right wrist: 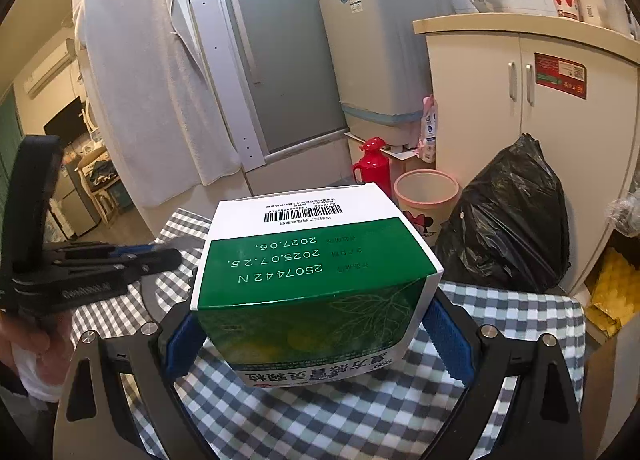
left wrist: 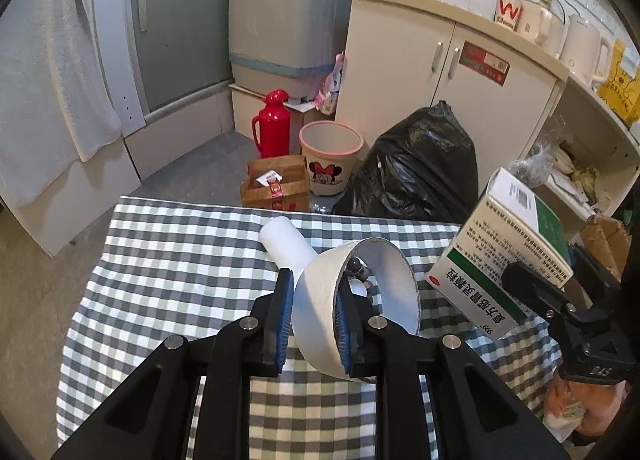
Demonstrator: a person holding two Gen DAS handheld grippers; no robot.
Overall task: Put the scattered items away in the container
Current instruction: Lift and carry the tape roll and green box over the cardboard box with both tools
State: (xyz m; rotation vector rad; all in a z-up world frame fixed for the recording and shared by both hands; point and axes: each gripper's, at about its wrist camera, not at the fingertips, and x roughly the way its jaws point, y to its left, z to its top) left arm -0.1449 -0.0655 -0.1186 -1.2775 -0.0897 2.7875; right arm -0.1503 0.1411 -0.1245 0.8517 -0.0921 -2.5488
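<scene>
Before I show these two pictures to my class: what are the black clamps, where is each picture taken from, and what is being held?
There is no robot. A person holds a hand-held gripper in each hand, each carrying a wide-angle camera that looks along its two fingers. The left picture shows the left hand-held gripper clamped on the wall of a white tape roll above the checked tablecloth, where a white cylinder lies. The right picture shows the right hand-held gripper gripping a green-and-white medicine box. No container is visible.
</scene>
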